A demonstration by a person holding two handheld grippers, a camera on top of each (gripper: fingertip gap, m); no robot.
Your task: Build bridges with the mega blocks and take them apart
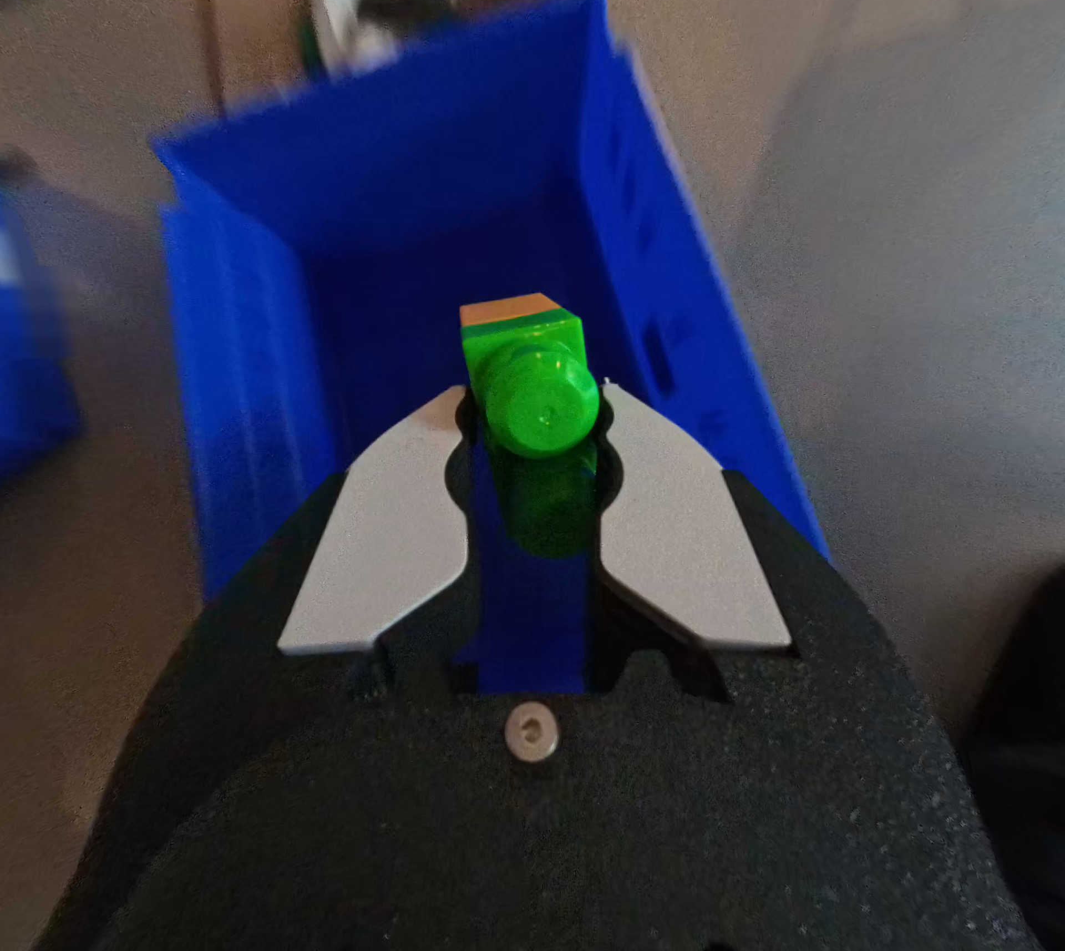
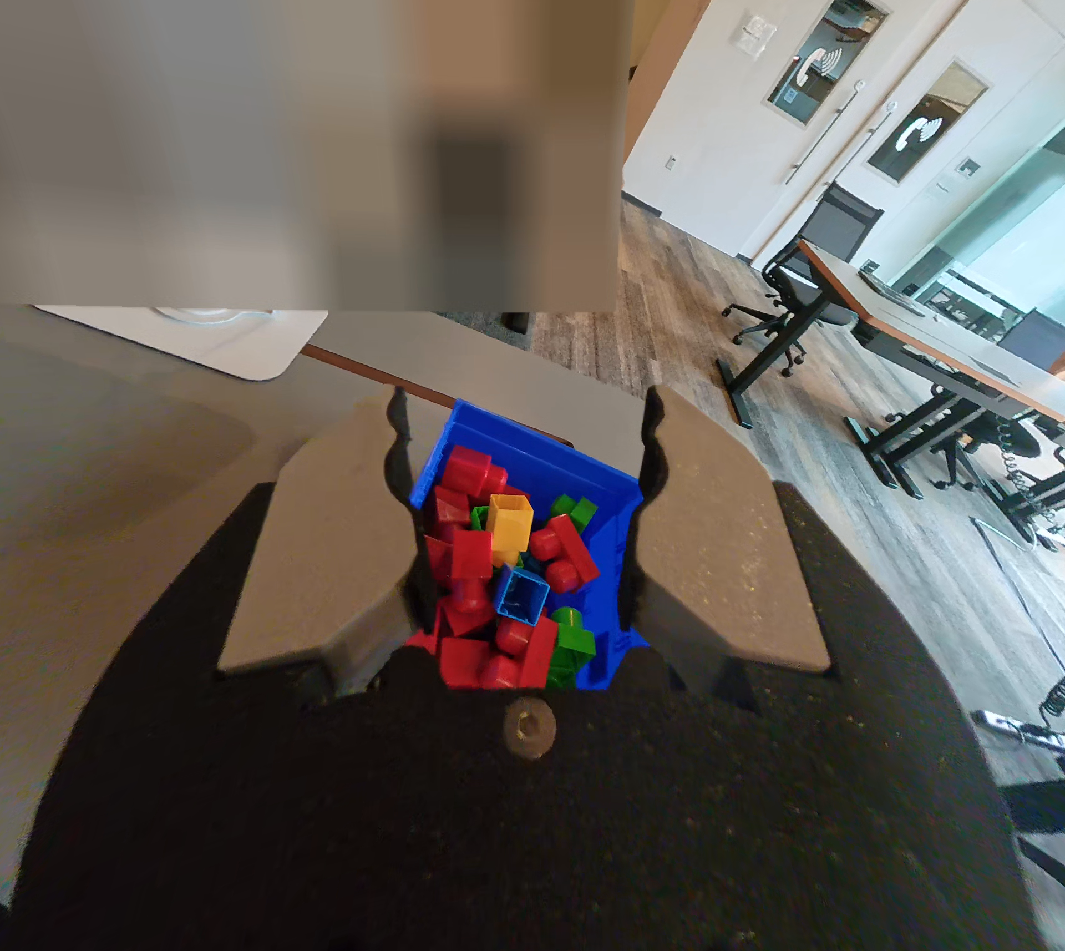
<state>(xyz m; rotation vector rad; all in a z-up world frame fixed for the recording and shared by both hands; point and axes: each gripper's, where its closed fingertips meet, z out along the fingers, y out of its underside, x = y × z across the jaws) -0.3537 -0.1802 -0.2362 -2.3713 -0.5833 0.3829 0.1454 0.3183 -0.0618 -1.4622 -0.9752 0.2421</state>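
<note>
gripping a green block (image 1: 539,404) over an empty blue bin (image 1: 403,208), your left gripper (image 1: 533,399) hides its lower half; background blurred. your right gripper (image 2: 527,462) gapes over a block-filled bin (image 2: 576,453) on a grey table (image 2: 115,462); office beyond.

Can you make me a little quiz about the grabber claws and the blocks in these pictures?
1. True or false: the left gripper is pinching a green block.
2. What colour is the bin under the right gripper?
3. The right gripper is: A) holding a yellow block B) open, holding nothing C) holding a red block

Key: 1 true. 2 blue. 3 B.
</note>
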